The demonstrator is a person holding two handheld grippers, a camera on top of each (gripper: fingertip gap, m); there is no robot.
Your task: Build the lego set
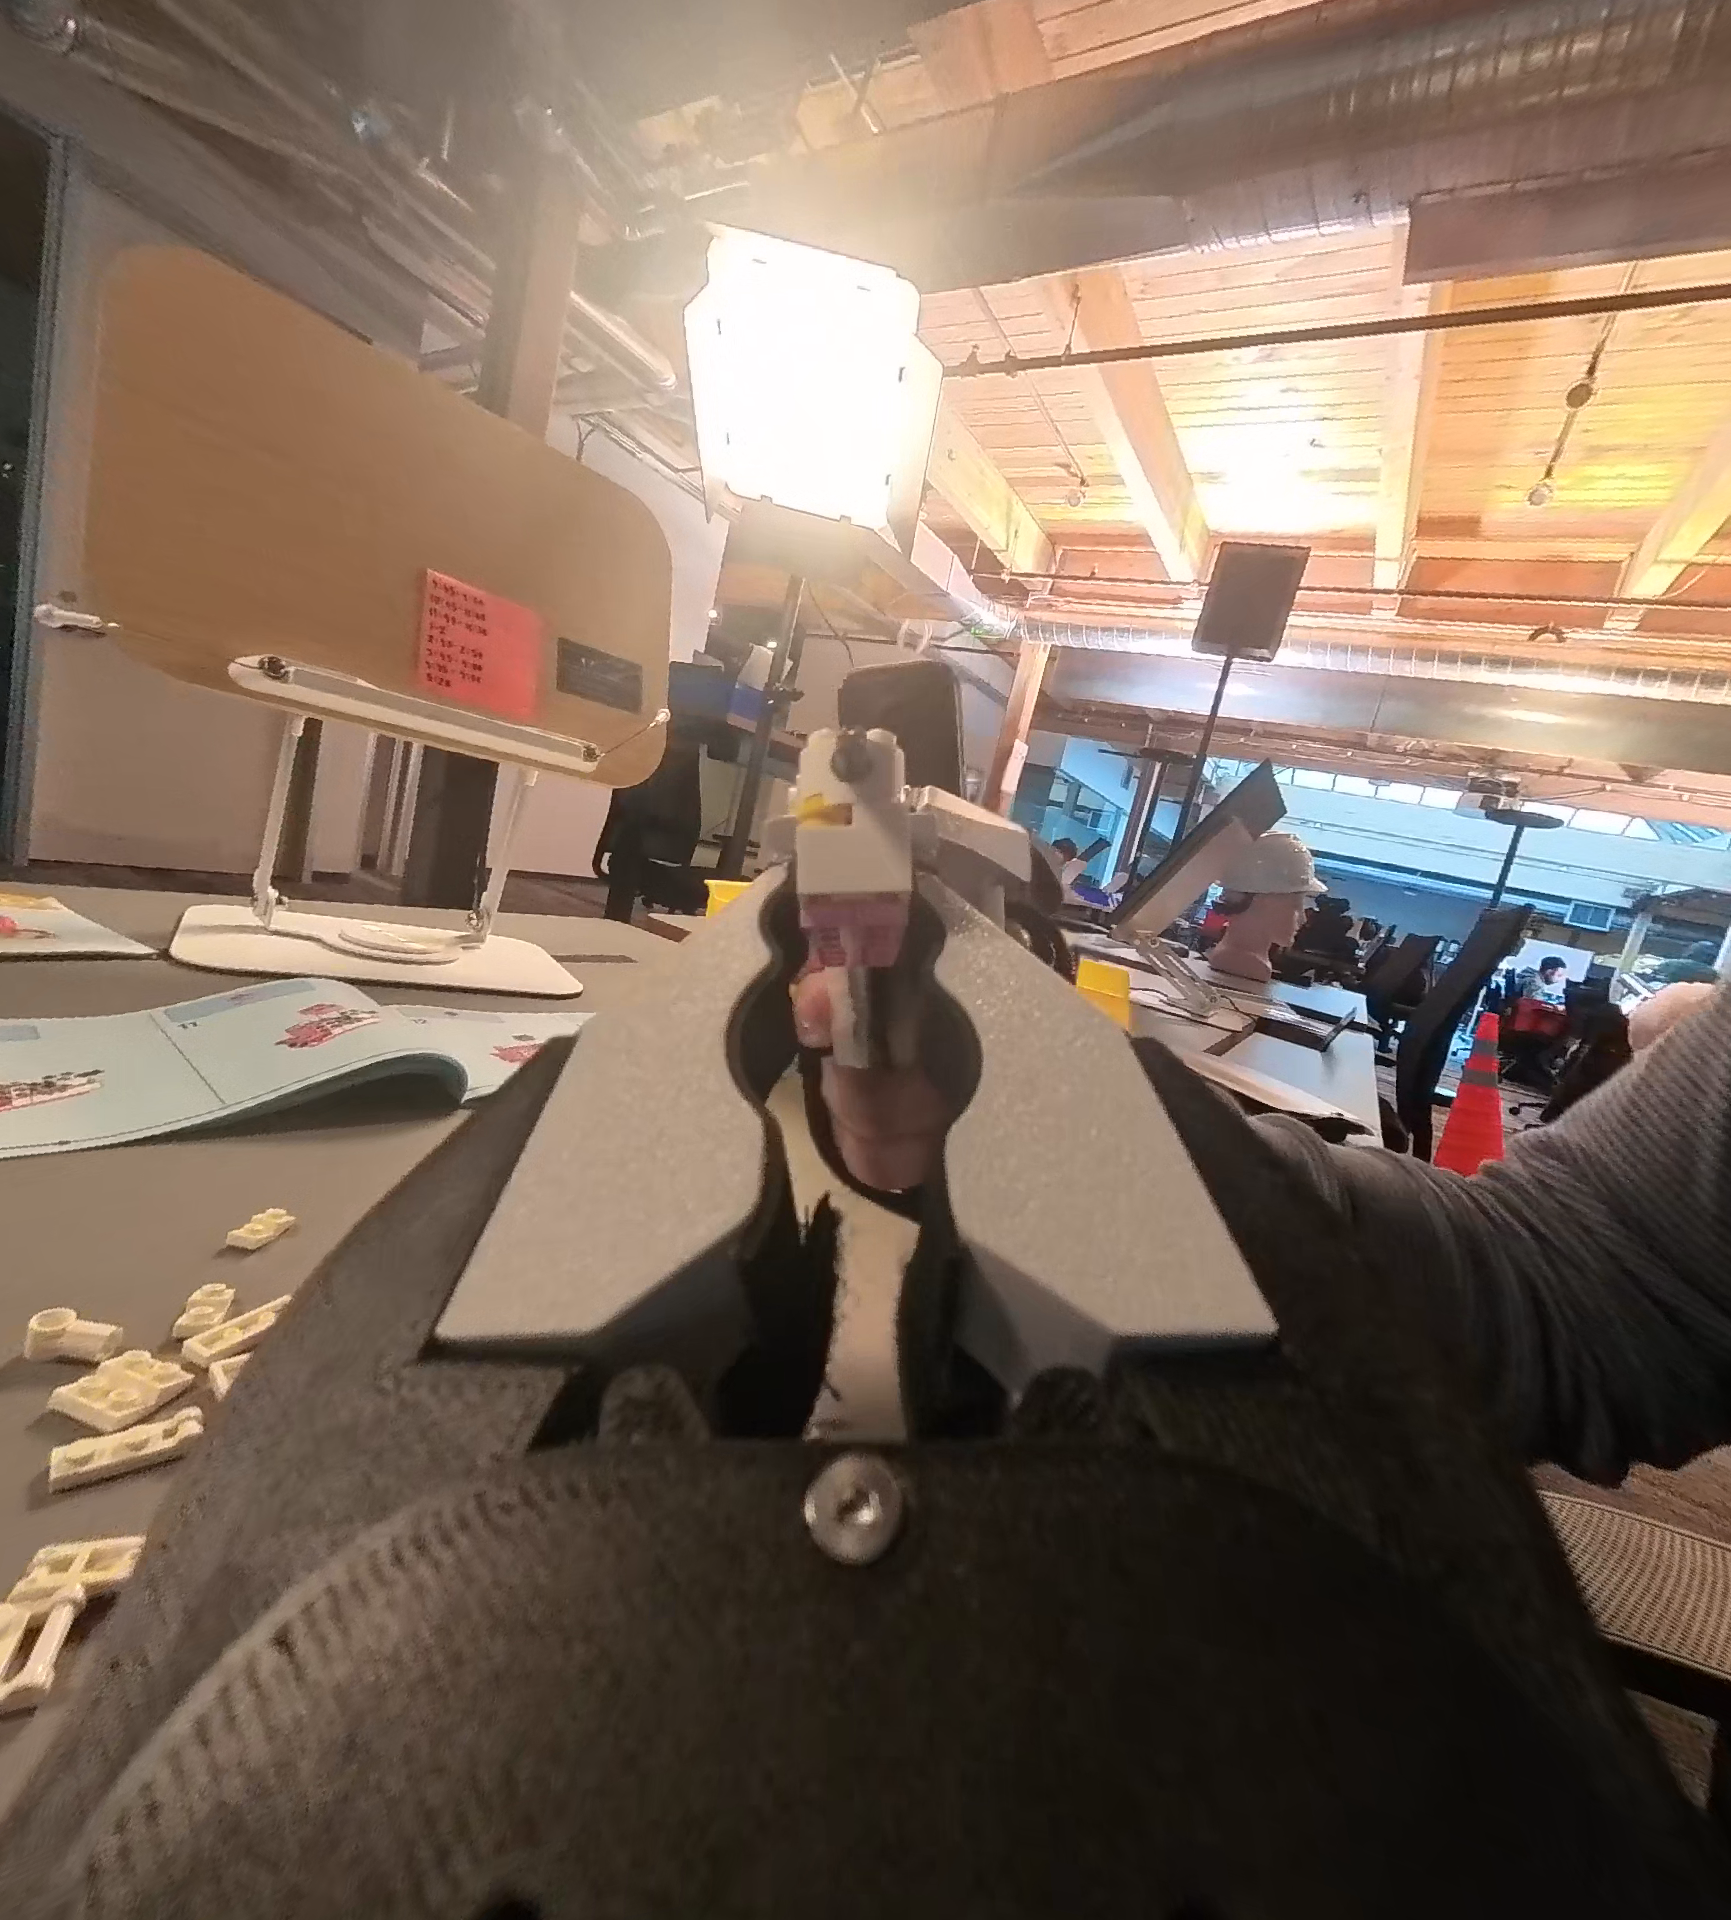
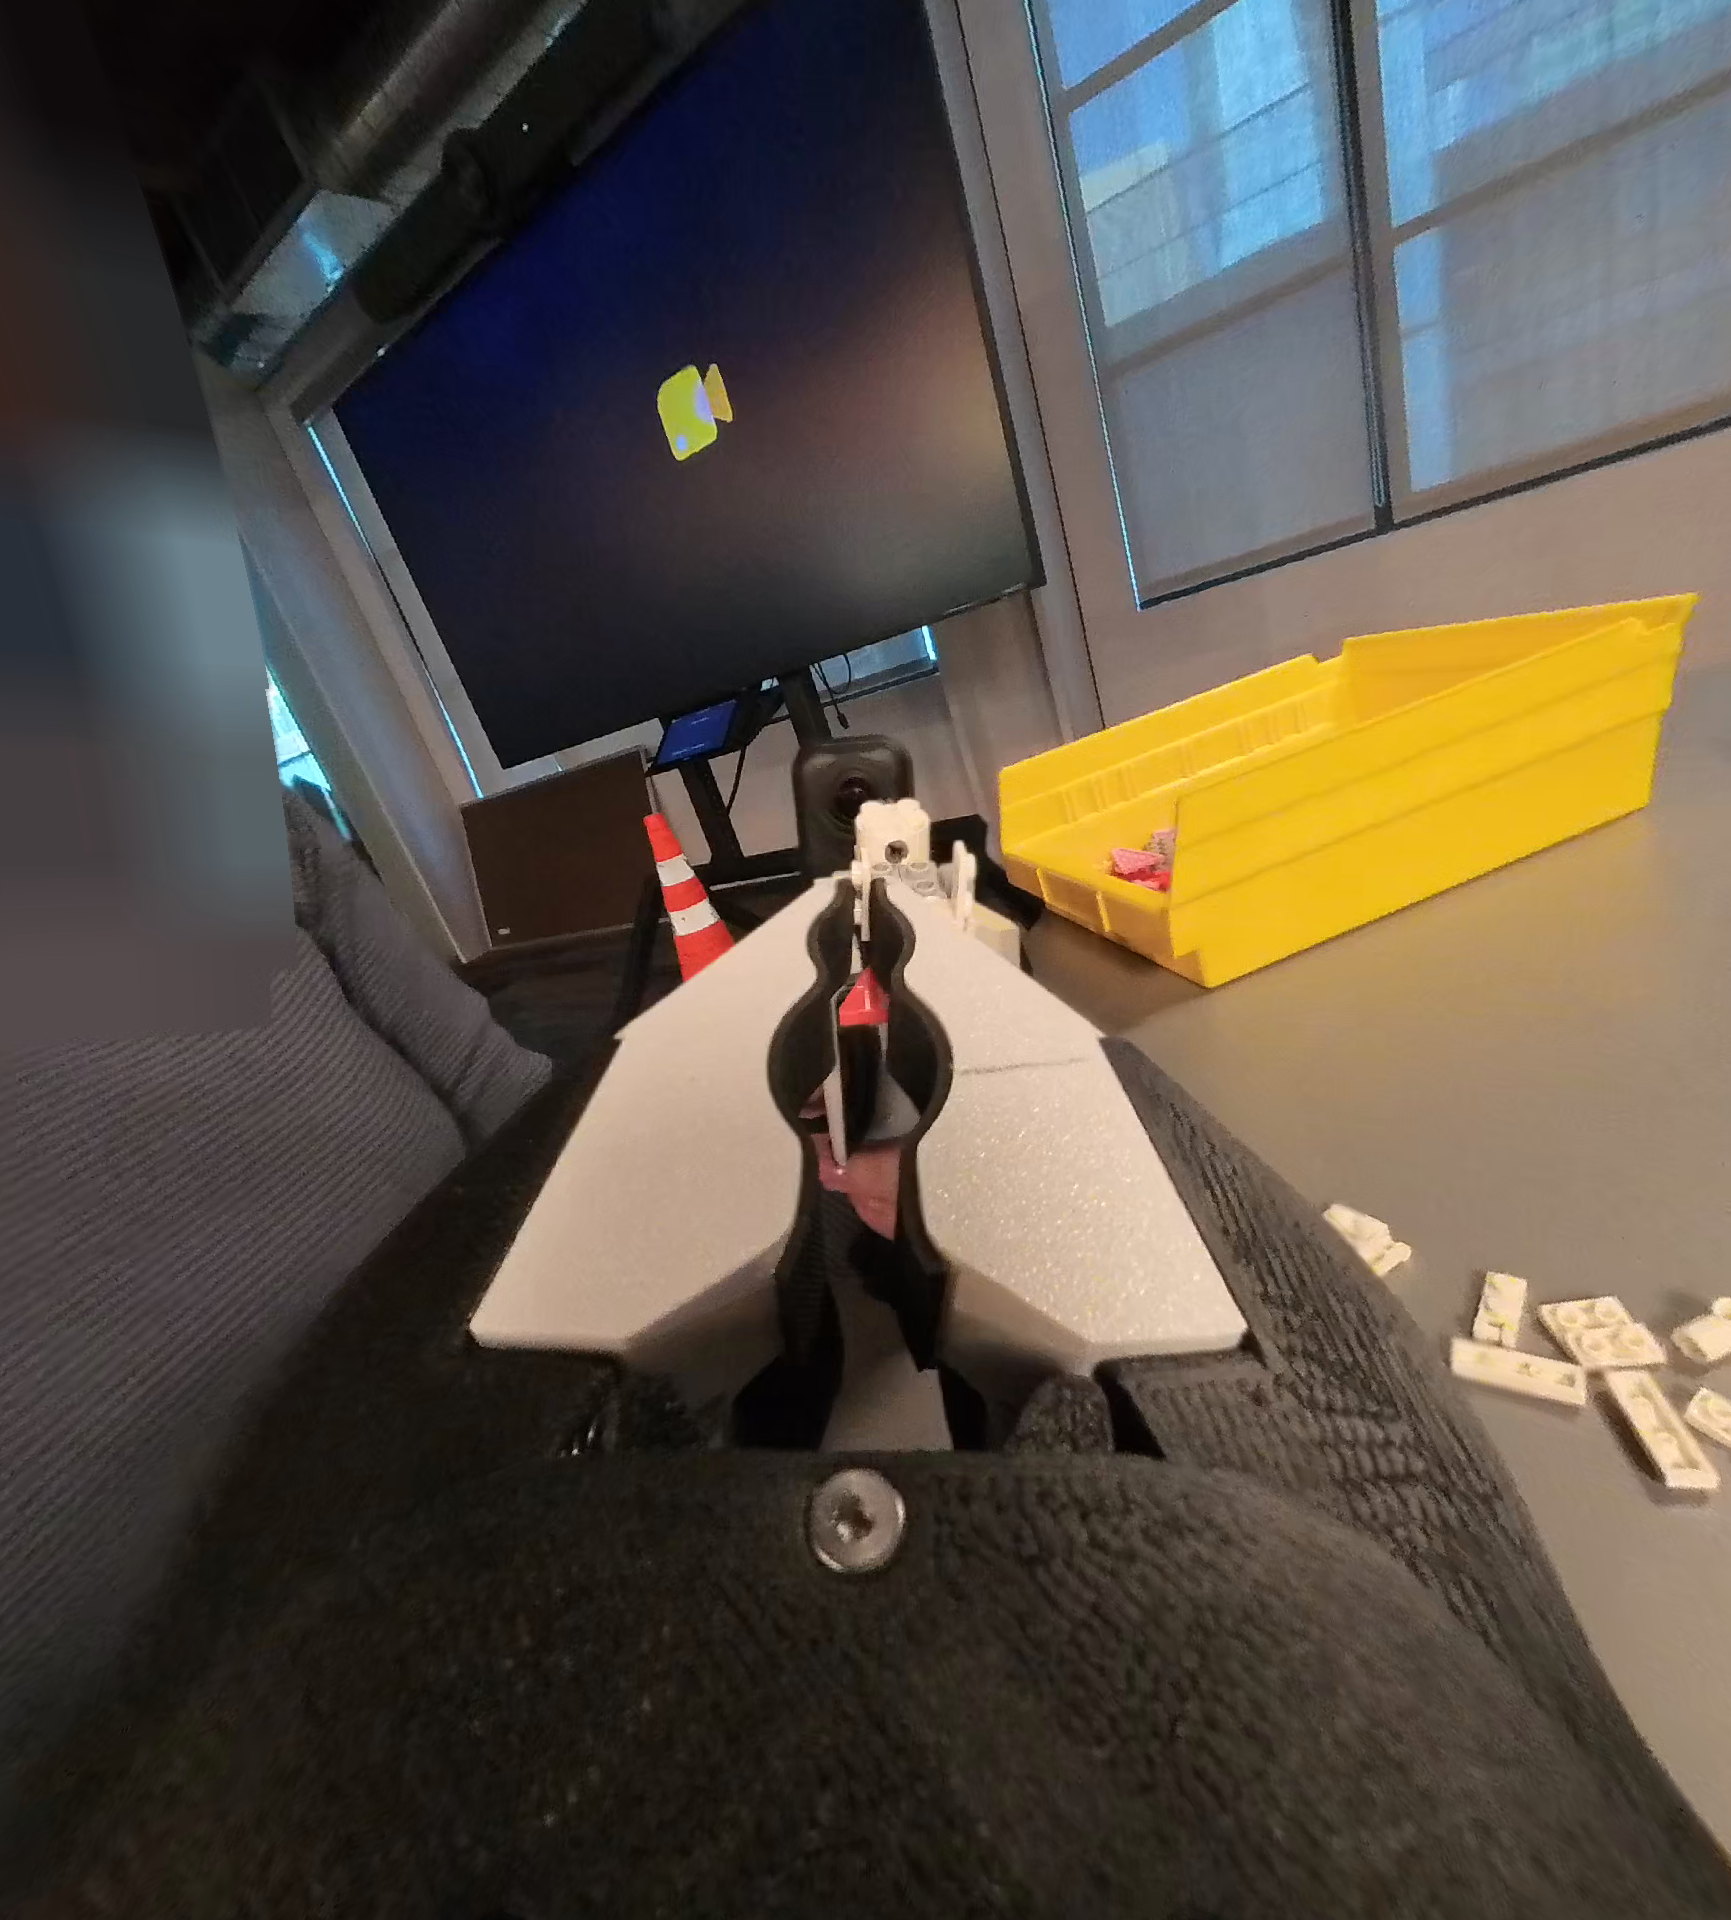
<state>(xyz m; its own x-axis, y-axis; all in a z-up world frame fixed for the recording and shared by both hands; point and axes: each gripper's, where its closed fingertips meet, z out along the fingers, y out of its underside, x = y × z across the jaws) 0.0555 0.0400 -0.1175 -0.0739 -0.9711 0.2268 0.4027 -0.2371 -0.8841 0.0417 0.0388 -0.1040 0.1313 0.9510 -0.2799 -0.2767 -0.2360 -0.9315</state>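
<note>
My left gripper (image 1: 850,914) is shut on a small brick assembly (image 1: 850,842) of white bricks with a pink part; the pads press on the pink part. I hold it up above the grey table (image 1: 61,1226). My right gripper (image 2: 866,904) faces it and is shut on a thin white plate (image 2: 853,1039) that leads to the same assembly (image 2: 897,831). A small red piece (image 2: 863,1003) sits between its fingers. The right gripper's grey fingertips (image 1: 975,842) show just behind the assembly in the left wrist view. The left gripper's camera (image 2: 845,795) shows behind the assembly.
Loose white plates (image 1: 123,1382) (image 2: 1619,1361) lie on the table. An open instruction booklet (image 1: 165,1060) and a wooden board on a white stand (image 1: 373,499) are at the left. A yellow bin (image 2: 1360,790) holds pink pieces (image 2: 1141,862). A grey sleeve (image 1: 1515,1195) is at the right. Both grippers' tips are close together, under 4 cm apart.
</note>
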